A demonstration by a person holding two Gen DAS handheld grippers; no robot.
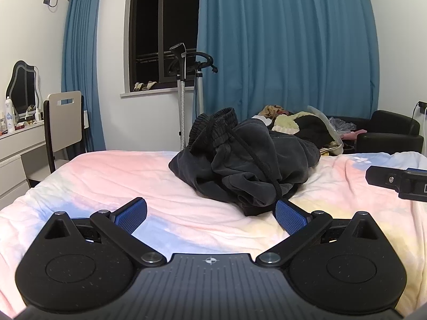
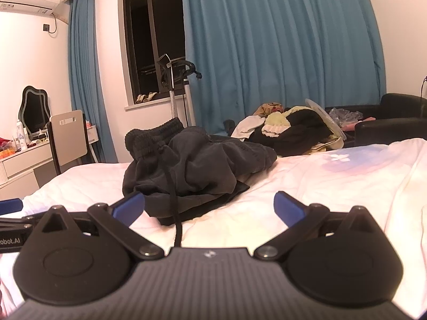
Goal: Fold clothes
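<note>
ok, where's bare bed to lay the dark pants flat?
Free: the blanket left of the crumpled dark pants, toward the chair, and the stretch right of them. Crowded: the clothes pile behind, by the black armchair.

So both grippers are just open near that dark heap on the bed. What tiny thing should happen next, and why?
Probably ease the left gripper forward to pinch the near edge of the crumpled dark trousers. Both grippers are open and empty, the right gripper too, and the trousers lie bunched on the bed, waistband up, so they need spreading before folding.
</note>
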